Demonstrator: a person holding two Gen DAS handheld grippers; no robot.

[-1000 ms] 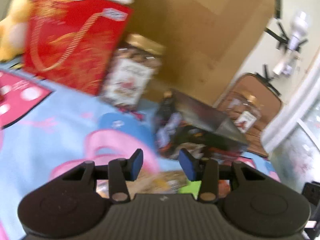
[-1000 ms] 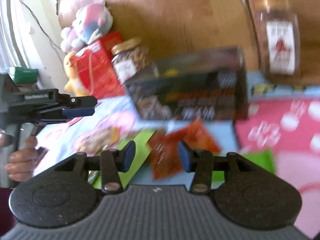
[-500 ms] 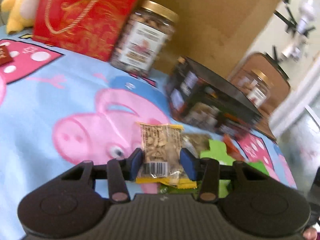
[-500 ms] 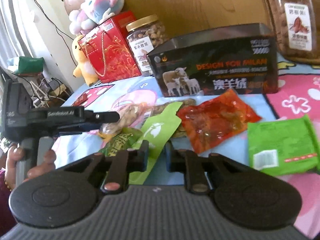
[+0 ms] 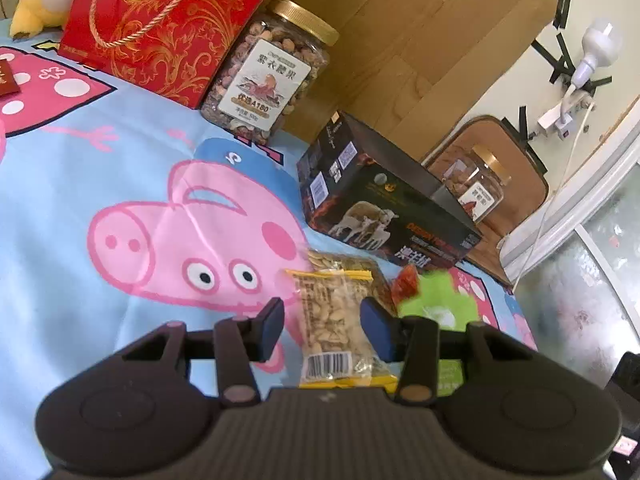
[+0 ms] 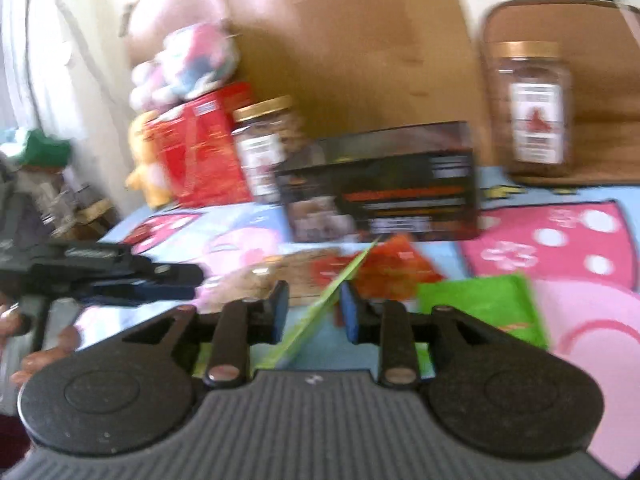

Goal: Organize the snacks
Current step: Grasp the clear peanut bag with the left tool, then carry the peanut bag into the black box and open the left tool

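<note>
A clear nut packet (image 5: 336, 328) with yellow ends lies on the cartoon-pig cloth (image 5: 120, 184). My left gripper (image 5: 324, 330) straddles it, with a gap between the left pad and the packet. A second packet of seeds (image 5: 352, 264) lies just behind. In the blurred right wrist view, a thin green packet (image 6: 320, 312) stands edge-on and slanted between the jaws of my right gripper (image 6: 314, 314). Those jaws are opening and the pads are not pressing on it. A red snack packet (image 6: 384, 276) and another green packet (image 6: 480, 308) lie beyond. The left gripper (image 6: 192, 280) shows at the left.
A red gift box (image 5: 160, 28), a nut jar (image 5: 272, 76), a black carton (image 5: 380, 208) and a second jar (image 5: 476, 188) line the back against a cardboard wall. Plush toys (image 6: 188, 64) sit on the red box. A hand (image 6: 40, 352) holds the left gripper.
The left gripper sank over the nut packet, which now lies between its fingers. The right jaws closed nearly shut on the green packet, then parted; the packet now stands edge-on.
</note>
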